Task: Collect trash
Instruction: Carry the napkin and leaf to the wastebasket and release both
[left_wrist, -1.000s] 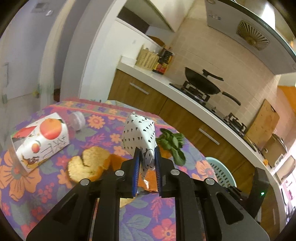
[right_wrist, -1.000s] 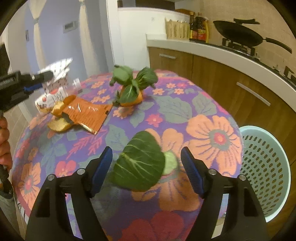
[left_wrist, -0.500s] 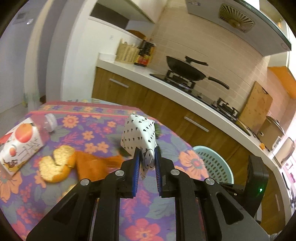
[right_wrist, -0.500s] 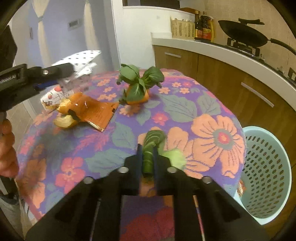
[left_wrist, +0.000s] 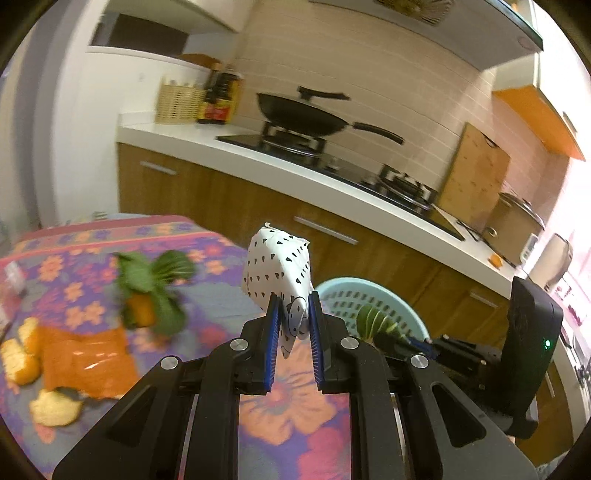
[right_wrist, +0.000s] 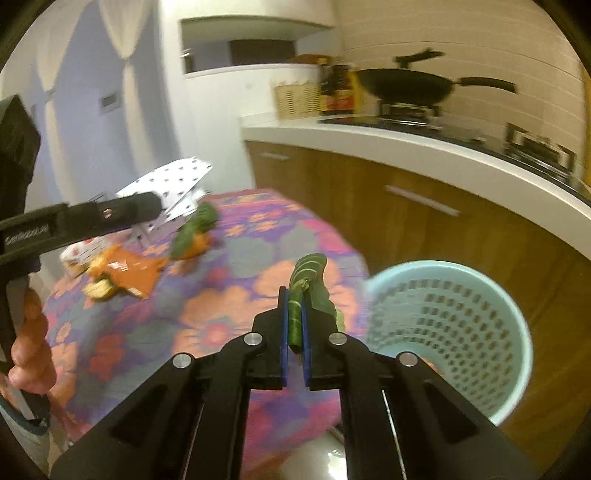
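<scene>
My left gripper (left_wrist: 292, 325) is shut on a white paper bag with black specks (left_wrist: 277, 267), held above the floral tablecloth (left_wrist: 207, 291). My right gripper (right_wrist: 294, 317) is shut on a folded green leaf (right_wrist: 308, 280), lifted off the table just left of the pale blue perforated basket (right_wrist: 448, 332). In the left wrist view the basket (left_wrist: 354, 295) shows behind the bag, with the leaf (left_wrist: 373, 319) and the right gripper in front of it. In the right wrist view the left gripper (right_wrist: 155, 206) holds the bag (right_wrist: 170, 184) at far left.
On the table lie a leafy green over an orange piece (left_wrist: 151, 291), an orange wrapper (left_wrist: 85, 358), bread pieces (left_wrist: 55, 408) and a printed carton (right_wrist: 79, 251). A wooden kitchen counter (left_wrist: 332, 177) with a wok (left_wrist: 303, 114) runs behind. A hand (right_wrist: 31, 350) grips the left handle.
The right gripper closed on the green leaf and lifted it toward the basket. The left gripper carried the speckled bag rightward over the table, so the basket came into its view.
</scene>
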